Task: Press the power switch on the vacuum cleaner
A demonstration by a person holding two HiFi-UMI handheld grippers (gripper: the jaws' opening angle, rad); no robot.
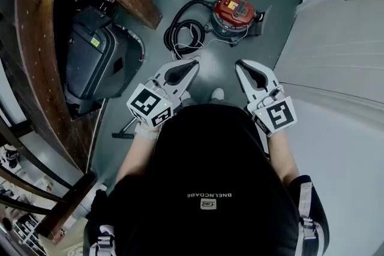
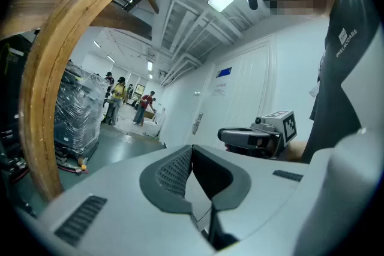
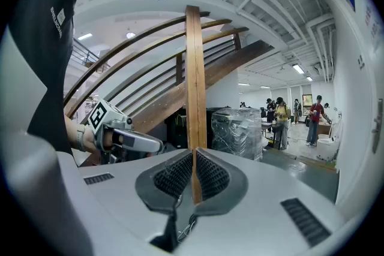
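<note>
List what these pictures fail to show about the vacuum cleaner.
1. Power switch: too small to pick out on the vacuum cleaner, head view.
2. The vacuum cleaner itself: outside both gripper views, which aim upward.
3. Where the hose ends: head view, too small to trace.

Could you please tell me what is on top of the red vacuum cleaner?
The vacuum cleaner bears a yellow label and a dark fitting on its red top. The power switch is too small to make out.
</note>
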